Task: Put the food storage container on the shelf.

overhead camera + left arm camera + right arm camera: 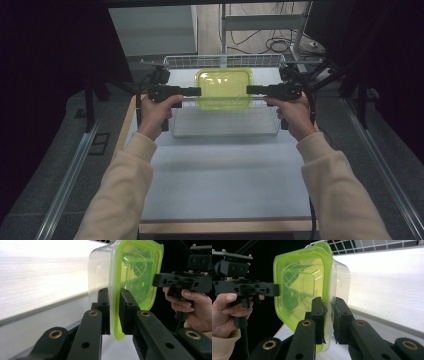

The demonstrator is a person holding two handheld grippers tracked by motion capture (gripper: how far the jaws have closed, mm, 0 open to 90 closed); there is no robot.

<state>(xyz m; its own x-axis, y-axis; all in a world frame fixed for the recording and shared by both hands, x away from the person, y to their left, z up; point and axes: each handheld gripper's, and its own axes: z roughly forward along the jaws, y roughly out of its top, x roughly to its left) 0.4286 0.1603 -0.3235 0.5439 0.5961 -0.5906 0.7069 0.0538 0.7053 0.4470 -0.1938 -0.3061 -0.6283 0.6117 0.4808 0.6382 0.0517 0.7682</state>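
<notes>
We read no label or writing on the clear container (223, 89) with its green lid (135, 277); its contents are hard to make out. We hold it level above the wire basket (225, 122) on the white surface (225, 175). The left gripper (196, 91) and right gripper (251, 90) face each other, forearms extended, fingers (103, 305) narrowed onto the opposite rims.

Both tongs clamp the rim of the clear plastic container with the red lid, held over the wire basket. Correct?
Not quite: the lid is yellow-green, not red, as the high view shows. The left tongs and right tongs do clamp opposite rims of the clear plastic container with the yellow-green lid, over the white wire basket.
</notes>
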